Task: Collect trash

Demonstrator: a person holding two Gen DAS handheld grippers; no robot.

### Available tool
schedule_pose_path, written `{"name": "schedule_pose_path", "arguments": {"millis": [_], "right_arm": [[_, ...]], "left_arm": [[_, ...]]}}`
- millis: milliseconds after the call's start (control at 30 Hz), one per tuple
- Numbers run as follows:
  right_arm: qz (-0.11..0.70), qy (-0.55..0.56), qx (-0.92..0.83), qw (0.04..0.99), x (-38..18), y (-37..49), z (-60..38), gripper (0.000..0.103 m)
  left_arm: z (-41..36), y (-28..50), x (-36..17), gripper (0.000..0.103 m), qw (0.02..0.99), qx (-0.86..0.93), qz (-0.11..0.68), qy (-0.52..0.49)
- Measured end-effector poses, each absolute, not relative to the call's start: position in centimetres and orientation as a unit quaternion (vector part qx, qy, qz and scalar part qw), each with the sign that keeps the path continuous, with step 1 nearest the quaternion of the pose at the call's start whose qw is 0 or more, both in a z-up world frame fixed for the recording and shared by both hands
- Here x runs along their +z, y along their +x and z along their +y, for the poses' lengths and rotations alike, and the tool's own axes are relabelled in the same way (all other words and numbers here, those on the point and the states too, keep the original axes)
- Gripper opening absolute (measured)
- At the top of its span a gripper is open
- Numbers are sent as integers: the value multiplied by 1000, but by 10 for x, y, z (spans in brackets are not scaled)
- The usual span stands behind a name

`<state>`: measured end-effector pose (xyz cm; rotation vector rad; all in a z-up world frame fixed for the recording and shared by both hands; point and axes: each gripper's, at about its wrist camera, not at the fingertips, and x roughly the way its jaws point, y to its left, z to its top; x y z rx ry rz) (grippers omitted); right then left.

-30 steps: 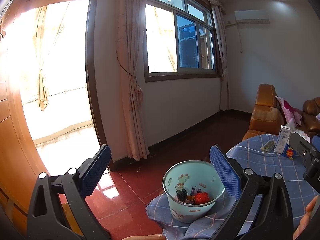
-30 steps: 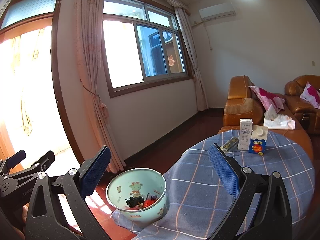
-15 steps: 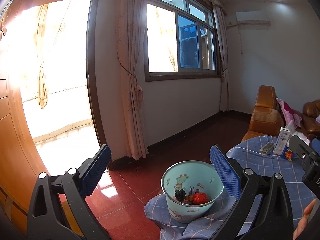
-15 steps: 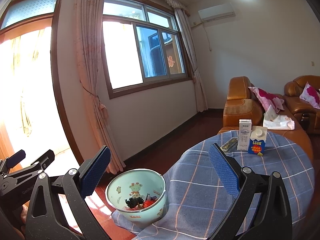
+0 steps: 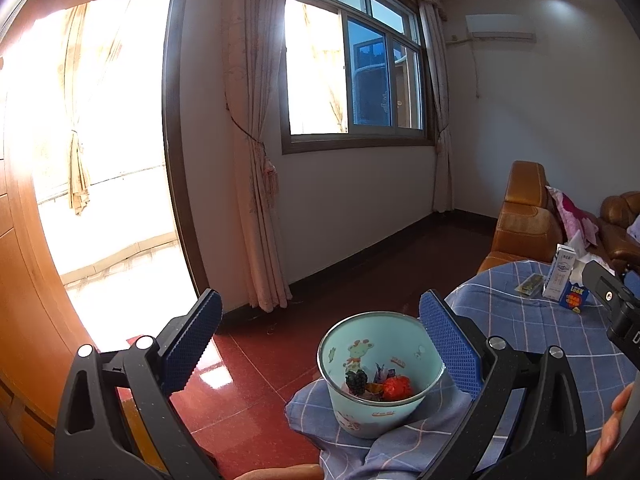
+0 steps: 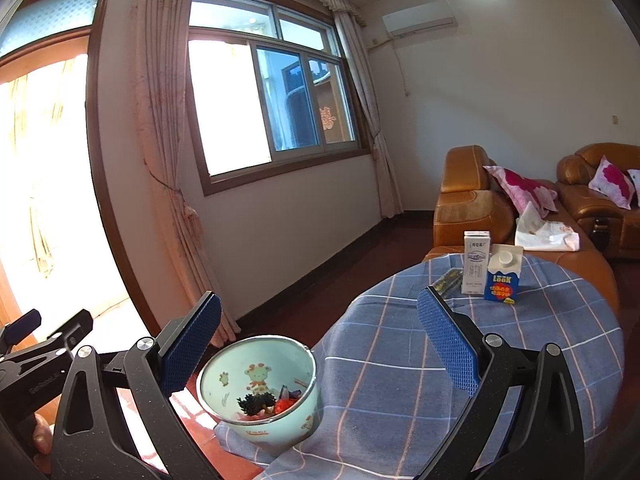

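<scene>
Trash first: two cartons and a flat dark wrapper stand together at the far side of the round table. The tall white carton [image 6: 476, 267] is upright, long axis vertical, printed face turned toward my right camera. The blue carton [image 6: 502, 279] touches or nearly touches its right side, also upright, cap on top, label facing me. The dark wrapper [image 6: 448, 281] lies flat just left of the white carton, long axis running diagonally from near-left to far-right. The pale green bin [image 6: 262, 392] sits at the near edge of the table on the bunched blue plaid cloth [image 6: 400, 360], mouth up, with a few dark, red and purple scraps already at the bottom. Change over the last second: small. In the left view the bin has slid slightly left and the cartons have shifted leftward in frame, so my left gripper [image 5: 316, 344] has drifted a little; the right view is nearly unchanged. Judgement: no pick has begun, and I am only lining up. Left gripper: jaws spread wide, nothing between them, bin seen just past the right pad. Right gripper [image 6: 320, 344]: jaws likewise wide apart and empty, well short of the cartons. Three items remain to be collected, judging by the table.
</scene>
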<state>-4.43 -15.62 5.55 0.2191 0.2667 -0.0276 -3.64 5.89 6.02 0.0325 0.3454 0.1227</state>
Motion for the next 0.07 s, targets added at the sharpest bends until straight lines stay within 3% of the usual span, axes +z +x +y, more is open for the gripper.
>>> {"name": "schedule_pose_path", "arguments": {"millis": [67], "right_arm": [[138, 109, -26, 984, 53, -40, -164, 98]], "left_arm": [[60, -35, 59, 97, 983, 62, 173, 14]]}}
